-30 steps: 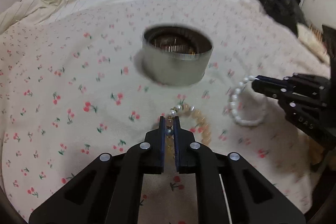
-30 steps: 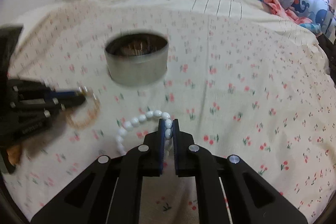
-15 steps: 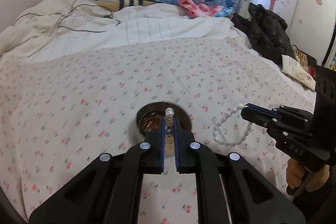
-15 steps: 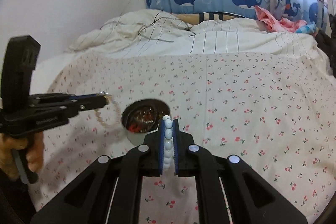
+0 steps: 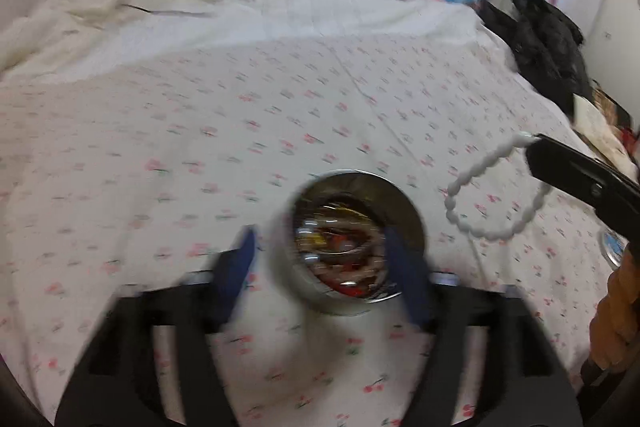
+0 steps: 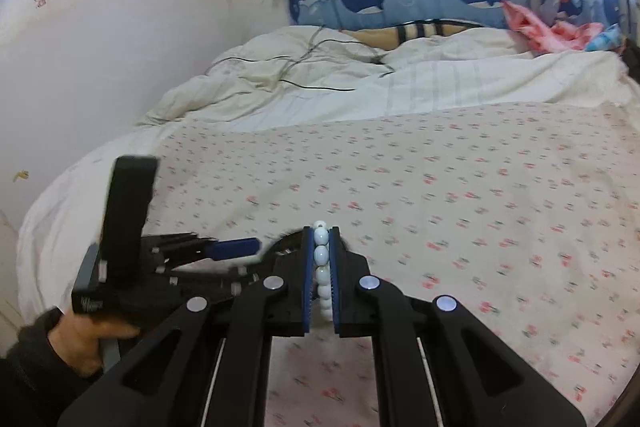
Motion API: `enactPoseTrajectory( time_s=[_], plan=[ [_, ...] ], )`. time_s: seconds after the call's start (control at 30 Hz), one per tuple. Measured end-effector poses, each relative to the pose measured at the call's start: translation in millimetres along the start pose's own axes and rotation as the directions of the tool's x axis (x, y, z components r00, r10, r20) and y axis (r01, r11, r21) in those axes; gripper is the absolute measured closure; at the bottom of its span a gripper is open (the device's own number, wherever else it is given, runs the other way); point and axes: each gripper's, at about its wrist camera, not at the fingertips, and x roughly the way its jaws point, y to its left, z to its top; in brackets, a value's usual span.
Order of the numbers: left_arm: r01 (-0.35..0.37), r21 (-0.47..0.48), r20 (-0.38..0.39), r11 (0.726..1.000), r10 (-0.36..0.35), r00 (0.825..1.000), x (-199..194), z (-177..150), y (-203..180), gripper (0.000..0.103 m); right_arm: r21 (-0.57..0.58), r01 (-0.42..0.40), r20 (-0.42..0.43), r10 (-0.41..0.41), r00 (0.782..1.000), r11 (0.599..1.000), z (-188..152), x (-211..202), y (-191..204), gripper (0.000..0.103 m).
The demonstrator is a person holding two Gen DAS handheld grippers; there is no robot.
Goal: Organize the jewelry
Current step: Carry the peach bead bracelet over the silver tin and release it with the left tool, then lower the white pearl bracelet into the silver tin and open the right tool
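Note:
A round metal tin (image 5: 352, 243) stands on the cherry-print bed sheet (image 5: 240, 147) and holds several pieces of jewelry. My left gripper (image 5: 320, 259) hangs right over it, open wide, with its blue pads on either side of the tin; it holds nothing. My right gripper (image 6: 321, 259) is shut on a white bead bracelet (image 6: 321, 255). The bracelet also hangs as a loop in the left wrist view (image 5: 492, 203), up in the air to the right of the tin. In the right wrist view the tin is almost hidden behind the fingers.
A crumpled white duvet (image 6: 360, 79) with black cables lies at the head of the bed. A black garment (image 5: 548, 39) lies at the bed's right edge. The wall (image 6: 100, 47) runs along the left side.
My left gripper has opened over the tin and the gold-and-pearl bracelet has left its fingers. My right gripper has kept the white bracelet and stays lifted beside the tin.

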Motion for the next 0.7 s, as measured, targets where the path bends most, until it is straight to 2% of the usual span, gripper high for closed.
enactPoseTrajectory(
  time_s=[0.07,0.2,0.3,0.33,0.4,0.43,0.47,0.53,0.6,0.67,0.7],
  plan=[
    [-0.031,0.002,0.052,1.000,0.030,0.998,-17,-5,5,0.024,0.031,-0.056,-0.017,0.056,0.998,0.998,5,12,4,0.095],
    [-0.089,0.005,0.077,0.996,0.088,0.993,-31,-21,11,0.018,0.162,-0.177,-0.058,0.188,0.980,0.971,5,40,-3,0.095],
    [-0.131,0.016,0.062,0.991,0.130,0.990,-33,-37,15,0.016,0.217,-0.189,-0.090,0.213,0.973,0.958,-2,56,-8,0.095],
    [-0.137,0.008,0.047,0.991,0.136,0.990,-31,-43,18,0.015,0.221,-0.166,-0.110,0.194,0.975,0.961,-5,63,-10,0.094],
    [-0.137,-0.015,0.010,0.990,0.137,0.991,-23,-52,23,0.015,0.180,-0.057,-0.161,0.087,0.983,0.982,-12,78,-12,0.090],
    [-0.142,-0.031,-0.009,0.989,0.142,0.990,-19,-57,25,0.015,0.149,0.004,-0.165,0.021,0.986,0.989,-15,80,-12,0.067],
    [-0.144,-0.039,-0.024,0.989,0.144,0.989,-16,-61,26,0.015,0.137,0.027,-0.147,-0.007,0.989,0.990,-18,77,-13,0.050],
    [-0.144,-0.029,-0.042,0.989,0.143,0.989,-13,-65,23,0.015,0.103,0.057,-0.111,-0.046,0.993,0.993,-22,65,-10,0.049],
    [-0.145,-0.001,-0.050,0.989,0.145,0.988,-11,-70,16,0.015,0.049,0.136,-0.062,-0.132,0.989,0.990,-28,47,-5,0.045],
    [-0.144,0.026,-0.052,0.989,0.145,0.988,-11,-74,8,0.013,-0.003,0.243,-0.020,-0.243,0.970,0.970,-40,29,1,0.030],
    [-0.153,0.037,-0.048,0.988,0.154,0.987,-11,-77,4,0.011,-0.018,0.292,-0.015,-0.292,0.956,0.956,-47,25,3,0.027]
  ],
)
